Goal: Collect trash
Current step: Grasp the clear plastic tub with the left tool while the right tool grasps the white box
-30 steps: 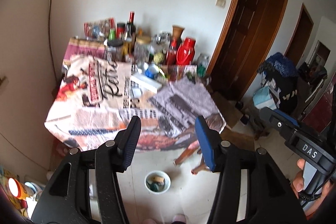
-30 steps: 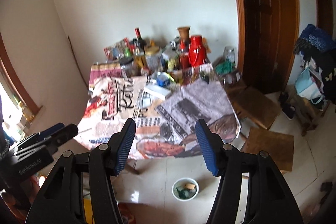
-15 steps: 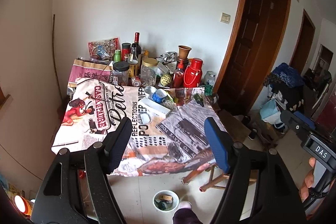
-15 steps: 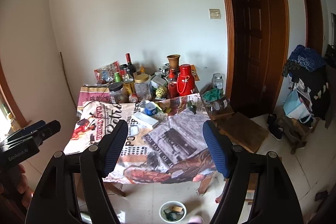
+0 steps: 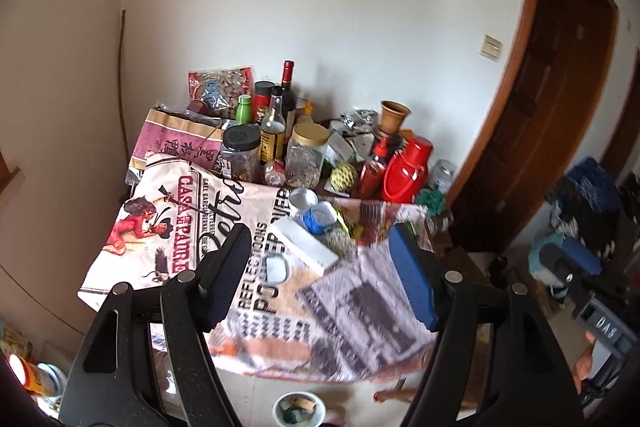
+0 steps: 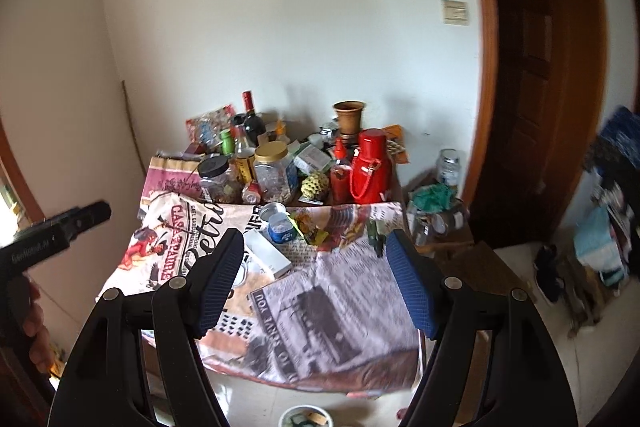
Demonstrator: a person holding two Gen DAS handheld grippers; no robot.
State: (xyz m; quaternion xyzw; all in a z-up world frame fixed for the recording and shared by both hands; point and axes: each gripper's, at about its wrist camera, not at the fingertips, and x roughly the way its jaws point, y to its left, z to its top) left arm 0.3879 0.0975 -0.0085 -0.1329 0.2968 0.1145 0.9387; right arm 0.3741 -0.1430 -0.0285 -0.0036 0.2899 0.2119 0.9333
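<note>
Approach is the step in hand: both grippers hang over the near edge of the table (image 5: pixel 120 287), and neither has yet reached any rubbish. The left gripper (image 5: pixel 320 275) has just been opening its jaws and they now stand apart with nothing between them; the right gripper (image 6: pixel 316 279) likewise has just been spreading, released and empty. The likely trash lies mid-table on the printed tablecloth (image 6: pixel 344 311), in a loose cluster in front of the row of jars and bottles: a white flat box (image 5: pixel 308 245), a crumpled blue wrapper (image 5: pixel 318 219) beside a small round tin (image 5: pixel 303 198), and yellow-green scraps (image 6: pixel 310 227) just right of them. A small clear plastic piece (image 5: pixel 276 269) sits nearer the front edge. On the floor below the table's front stands a white bowl-like bin (image 5: pixel 298 409) with some bits already in it, which I judge to be where the rubbish goes. The red thermos (image 6: pixel 370 167), the gold-lidded jar (image 6: pixel 274 169) and the wine bottle (image 5: pixel 287 95) at the back look like keepers and crowd close behind the cluster. The next move calls for choosing one piece, probably the nearest, bringing one open gripper down over it, and closing without dragging the loose cloth or knocking the jars behind.
</note>
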